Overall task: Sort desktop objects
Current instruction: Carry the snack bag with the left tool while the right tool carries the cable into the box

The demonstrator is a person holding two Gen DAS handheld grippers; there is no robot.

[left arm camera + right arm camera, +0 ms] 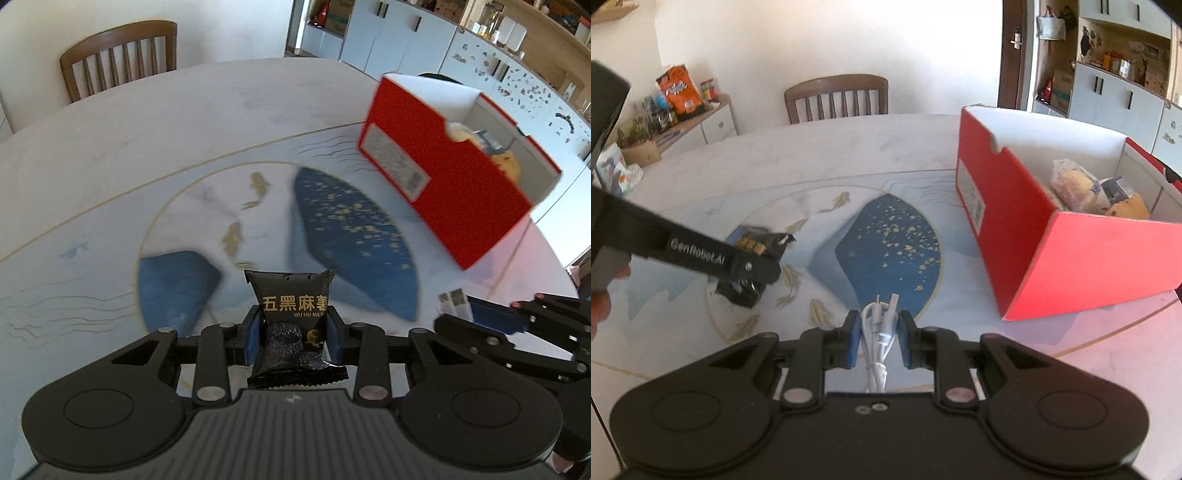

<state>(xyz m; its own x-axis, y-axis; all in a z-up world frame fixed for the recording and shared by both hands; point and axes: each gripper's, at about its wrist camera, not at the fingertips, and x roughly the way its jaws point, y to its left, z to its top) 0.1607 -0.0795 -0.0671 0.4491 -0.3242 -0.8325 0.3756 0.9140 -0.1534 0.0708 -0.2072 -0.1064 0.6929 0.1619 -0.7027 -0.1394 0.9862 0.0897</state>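
Left gripper (291,330) fingers clamped tight on a black snack packet (293,314), right gripper (877,338) fingers pinched on a bundled white cable (878,332); both held above the surface, red box (1060,236) at its right edge. Risks: the cable's loose ends snagging the box wall, or the glossy packet slipping out.

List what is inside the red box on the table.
In the red box: a clear bag of yellowish buns, a small dark packet and something orange-yellow beside them. The near wall hides the box's floor and anything lying lower down.
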